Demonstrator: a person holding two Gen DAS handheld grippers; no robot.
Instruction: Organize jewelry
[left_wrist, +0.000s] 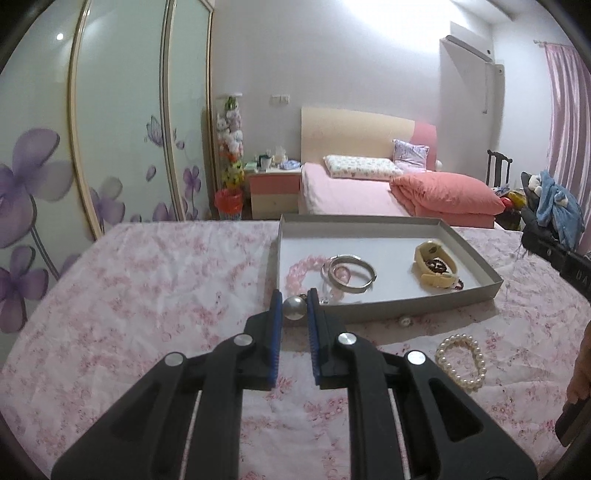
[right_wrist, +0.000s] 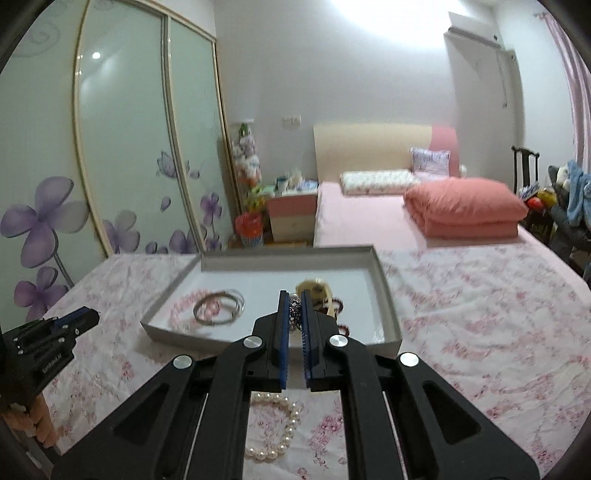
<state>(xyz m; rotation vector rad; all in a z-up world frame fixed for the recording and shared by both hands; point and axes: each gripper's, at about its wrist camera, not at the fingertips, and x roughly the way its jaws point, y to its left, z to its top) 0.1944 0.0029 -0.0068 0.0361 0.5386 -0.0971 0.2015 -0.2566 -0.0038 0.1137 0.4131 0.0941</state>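
Pearl (left_wrist: 294, 307) in left gripper (left_wrist: 294, 309).

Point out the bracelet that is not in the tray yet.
The white pearl bracelet: it lies on the floral cloth in front of the tray; the pink, silver and cream ones are inside.

Soft indoor light, strong fisheye warp

Ceiling glare blows out the white wall (left_wrist: 369, 22); edges vignette black, and the right wrist view looks slightly blurred.

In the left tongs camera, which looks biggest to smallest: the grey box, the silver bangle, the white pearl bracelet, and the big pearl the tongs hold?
1. Grey box
2. Silver bangle and white pearl bracelet: they look about alike, and the bracelet lies nearer the camera, so I won't rank them.
3. Big pearl, pinched in the left tongs.
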